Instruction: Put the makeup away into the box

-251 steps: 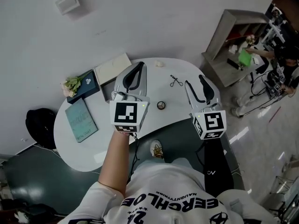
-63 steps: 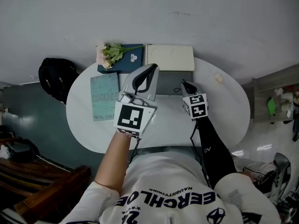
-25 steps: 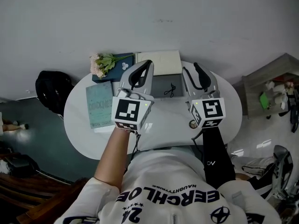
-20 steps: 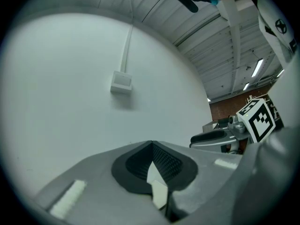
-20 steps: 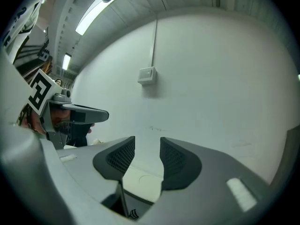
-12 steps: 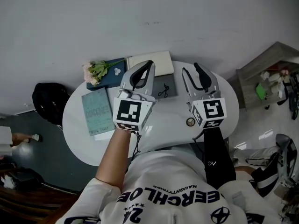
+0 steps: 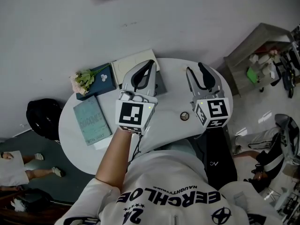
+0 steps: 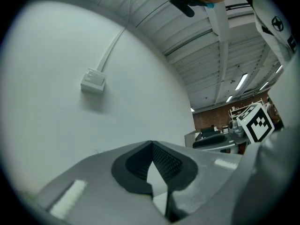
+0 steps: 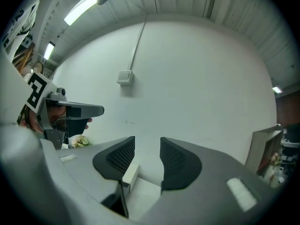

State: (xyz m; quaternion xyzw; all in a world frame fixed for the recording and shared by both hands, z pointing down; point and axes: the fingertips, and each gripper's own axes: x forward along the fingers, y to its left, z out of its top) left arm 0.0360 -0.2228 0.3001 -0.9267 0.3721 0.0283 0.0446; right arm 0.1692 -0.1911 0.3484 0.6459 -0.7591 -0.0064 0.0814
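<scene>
White round table (image 7: 171, 102) stands against a pale wall in the head view, with a grey shelf unit (image 7: 251, 50) off to the right. The left gripper (image 7: 151, 62) and right gripper (image 7: 195, 68) hover side by side over the table, both pointing toward the wall. The box (image 7: 129, 64), with a cream lid and a grey part beside it, lies at the table's far edge, largely hidden under the left gripper. A small round makeup case (image 7: 184, 116) sits on the bare tabletop, outside the box, between the two grippers and just beside the right one's marker cube. A teal book (image 7: 91, 121) and a spray of flowers (image 7: 84, 80) on a dark blue case lie on the left part of the table. In the left gripper view, the jaw tips meet with nothing between them, and a white wall fitting (image 8: 93, 81) shows on the wall ahead. In the right gripper view, the jaws stand apart with nothing in the gap; a corner of the cream box lid shows on the table beyond them, and the left gripper hangs at the left edge.
</scene>
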